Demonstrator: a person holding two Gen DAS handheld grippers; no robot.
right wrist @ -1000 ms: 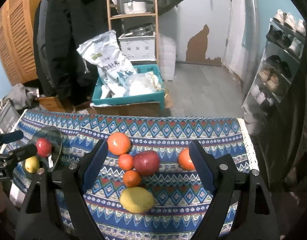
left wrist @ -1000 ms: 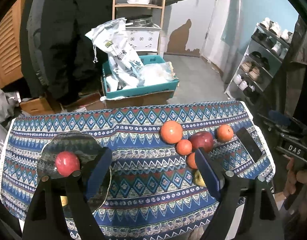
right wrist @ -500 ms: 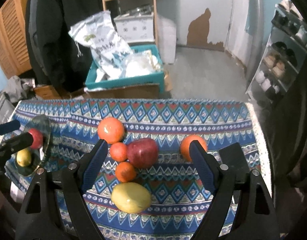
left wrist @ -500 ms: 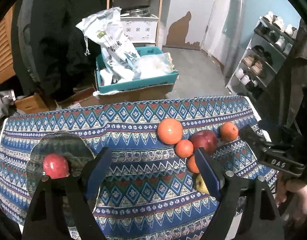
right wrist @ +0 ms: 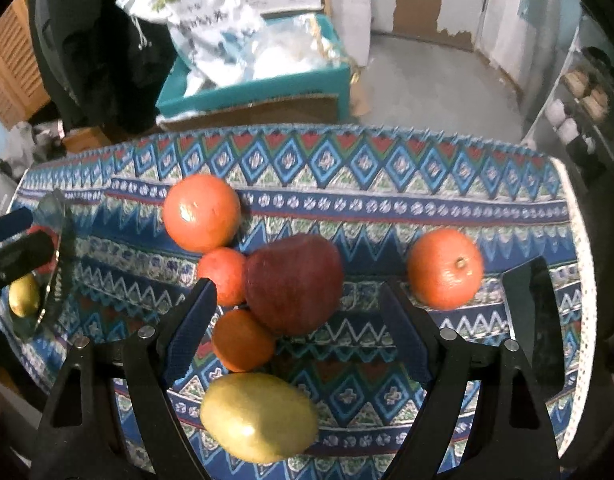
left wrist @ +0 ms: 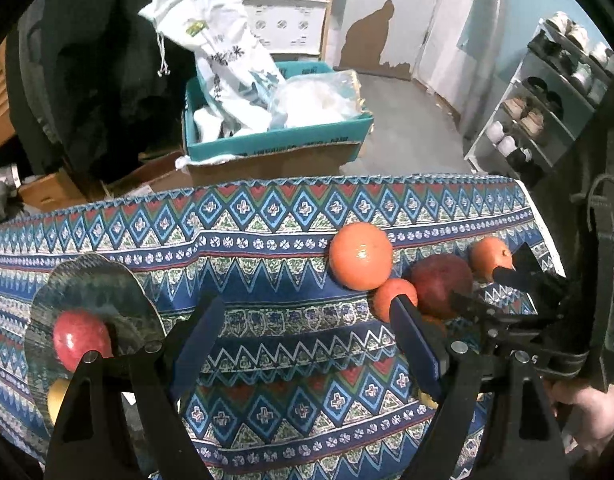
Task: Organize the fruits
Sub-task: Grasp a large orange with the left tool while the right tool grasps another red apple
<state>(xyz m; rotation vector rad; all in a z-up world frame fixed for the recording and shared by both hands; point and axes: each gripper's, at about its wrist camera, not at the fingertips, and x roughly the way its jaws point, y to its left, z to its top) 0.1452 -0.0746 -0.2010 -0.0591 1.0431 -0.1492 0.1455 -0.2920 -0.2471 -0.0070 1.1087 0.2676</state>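
- Our left gripper [left wrist: 307, 328] hangs over the patterned tablecloth [left wrist: 267, 240], jaws spread apart, only bare cloth between them.
- To its left we see a dark glass plate [left wrist: 95, 280] holding a red apple [left wrist: 81, 340]; a yellow fruit [left wrist: 57, 398] peeks out at the plate's near edge, mostly hidden behind our finger.
- Our right gripper [right wrist: 299, 304] also stands parted and holds nothing. Its fingers frame the fruit cluster from above; we see no pad touching fruit.
- Cluster, right wrist view: a dark red apple [right wrist: 295, 282] in the middle; a small orange [right wrist: 223, 276] touching its left side; another small orange [right wrist: 243, 340] touching it below; a large orange [right wrist: 201, 212] at upper left, touching the first small one.
- A yellow mango [right wrist: 259, 416] lies nearest us, just below the lower small orange.
- One more orange [right wrist: 445, 268] sits apart, to the right of the apple.
- Left wrist view shows the right gripper [left wrist: 483, 292] coming in from the right over the dark apple [left wrist: 441, 284], with a hand [left wrist: 587, 412] on its handle.
- Beyond the table: a teal box [left wrist: 275, 140] with white bags, and a shoe rack [left wrist: 547, 92] at right.
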